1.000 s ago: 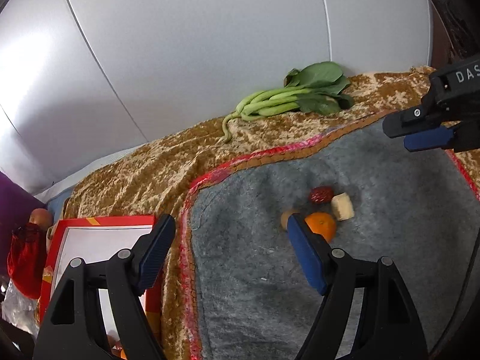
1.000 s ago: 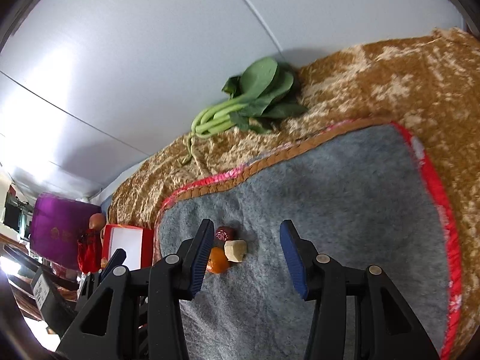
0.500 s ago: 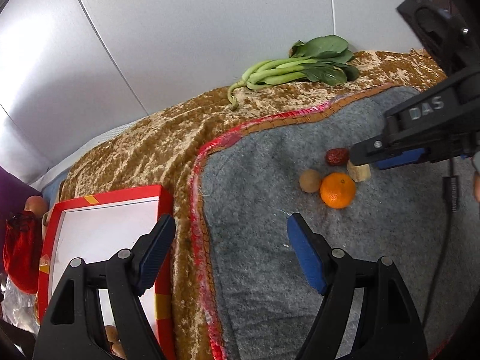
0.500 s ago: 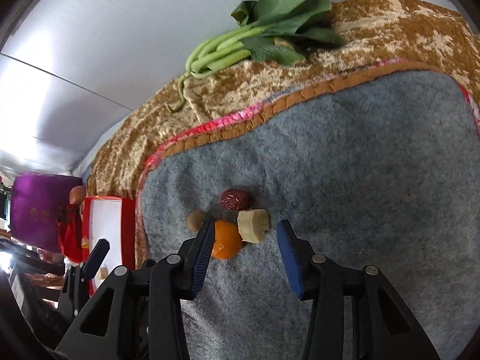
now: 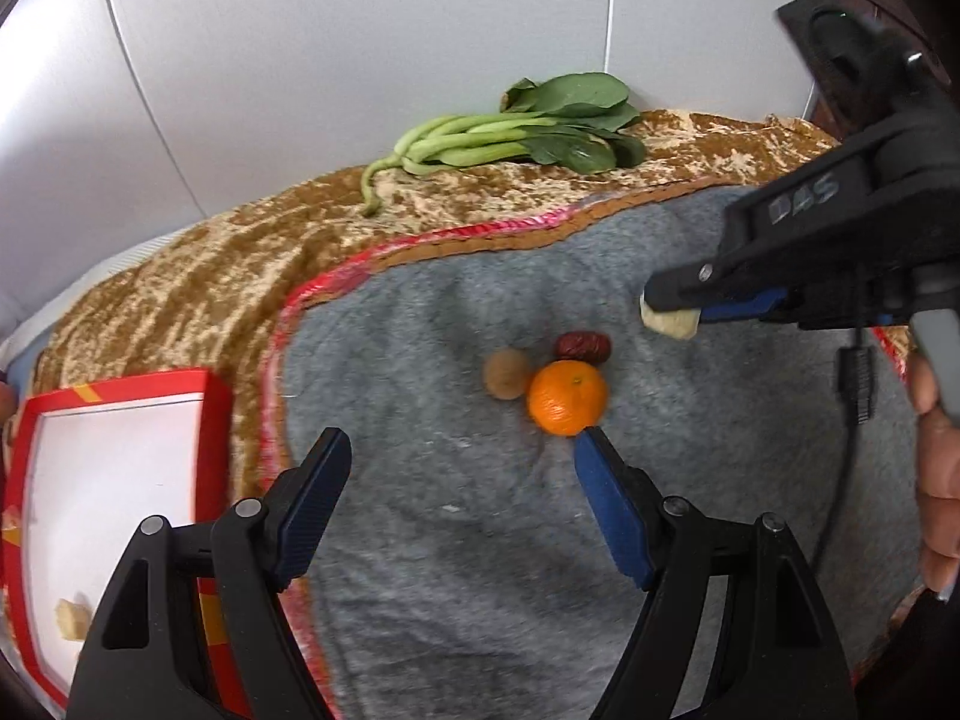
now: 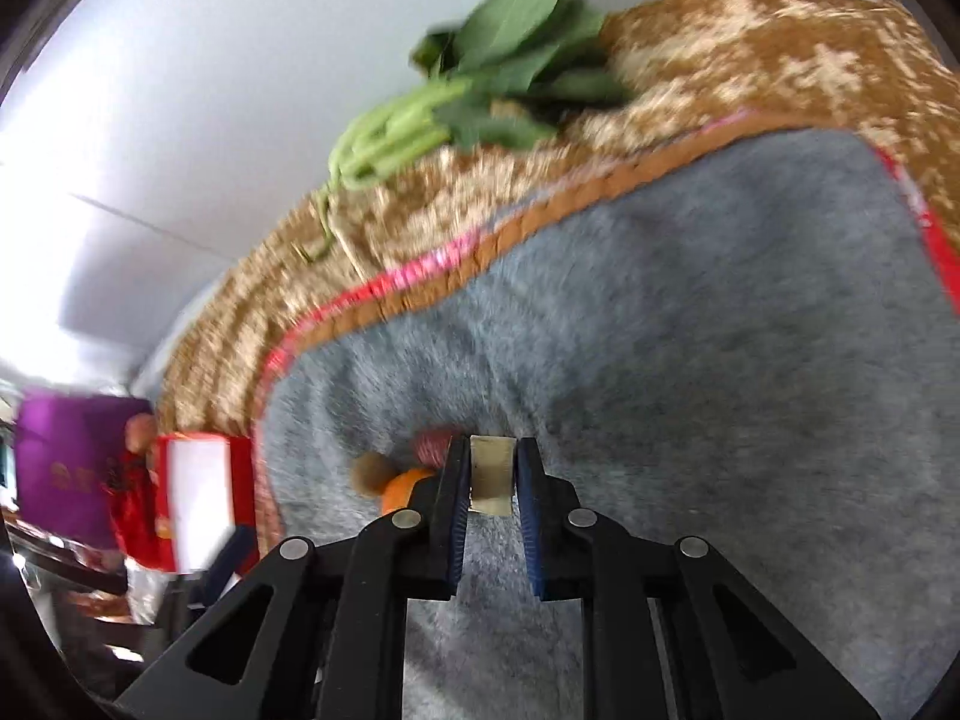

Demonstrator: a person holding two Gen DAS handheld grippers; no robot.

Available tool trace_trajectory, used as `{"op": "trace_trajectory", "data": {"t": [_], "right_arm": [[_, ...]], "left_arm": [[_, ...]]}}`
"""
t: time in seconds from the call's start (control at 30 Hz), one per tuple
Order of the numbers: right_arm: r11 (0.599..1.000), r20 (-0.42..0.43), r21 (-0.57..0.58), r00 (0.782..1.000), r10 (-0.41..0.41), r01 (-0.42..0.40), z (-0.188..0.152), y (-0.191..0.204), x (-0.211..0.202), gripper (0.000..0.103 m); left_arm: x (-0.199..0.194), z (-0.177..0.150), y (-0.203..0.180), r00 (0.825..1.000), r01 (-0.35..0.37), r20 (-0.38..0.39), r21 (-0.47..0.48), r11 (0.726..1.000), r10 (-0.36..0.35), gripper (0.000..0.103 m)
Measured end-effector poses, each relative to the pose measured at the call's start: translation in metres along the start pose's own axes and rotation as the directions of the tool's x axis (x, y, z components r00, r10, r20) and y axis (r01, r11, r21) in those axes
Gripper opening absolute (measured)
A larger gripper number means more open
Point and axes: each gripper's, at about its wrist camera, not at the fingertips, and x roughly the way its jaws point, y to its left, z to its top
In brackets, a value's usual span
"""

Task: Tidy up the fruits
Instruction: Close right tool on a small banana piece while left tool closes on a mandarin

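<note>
Right gripper [image 6: 492, 474] pinching pale cream banana chunk [image 6: 492, 471] just above grey felt mat [image 5: 480, 540], beside round orange mandarin [image 5: 567, 397]. Left gripper [image 5: 459, 486] spread, empty. Best lifted straight up, then carried to red-rimmed white tray [image 5: 108, 480].

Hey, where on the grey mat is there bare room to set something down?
The grey mat is bare below the orange, around the open left gripper, and along its upper stretch under the red trim. It is crowded mid-mat: orange, red date and brown fruit cluster there, the right gripper just beside them.
</note>
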Motion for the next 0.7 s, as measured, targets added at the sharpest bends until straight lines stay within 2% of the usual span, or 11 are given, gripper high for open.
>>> {"op": "trace_trajectory", "data": {"t": [0.07,0.2,0.6,0.67,0.7], "right_arm": [[0.999,0.018,0.017,0.999,0.033,-0.033,0.001,-0.005,-0.013,0.015],[0.997,0.021,0.032,0.998,0.064,-0.065,0.002,-0.012,-0.021,0.015],[0.994,0.031,0.051,0.995,0.092,-0.093,-0.005,-0.032,-0.036,0.015],[0.994,0.033,0.048,0.995,0.092,-0.094,-0.005,-0.033,-0.037,0.015],[0.994,0.035,0.046,0.995,0.093,-0.094,-0.006,-0.033,-0.039,0.015]], "left_arm": [[0.005,0.002,-0.007,0.999,0.03,-0.01,-0.009,0.999,-0.03,0.077],[0.018,0.004,-0.019,0.999,0.039,-0.029,-0.013,0.999,-0.039,0.077],[0.054,0.014,-0.031,0.998,-0.003,-0.055,-0.045,0.999,0.001,0.077],[0.056,0.012,-0.028,0.999,-0.002,-0.048,-0.057,0.998,-0.001,0.072],[0.056,0.012,-0.026,0.999,-0.007,-0.044,-0.064,0.998,0.004,0.065]]}}
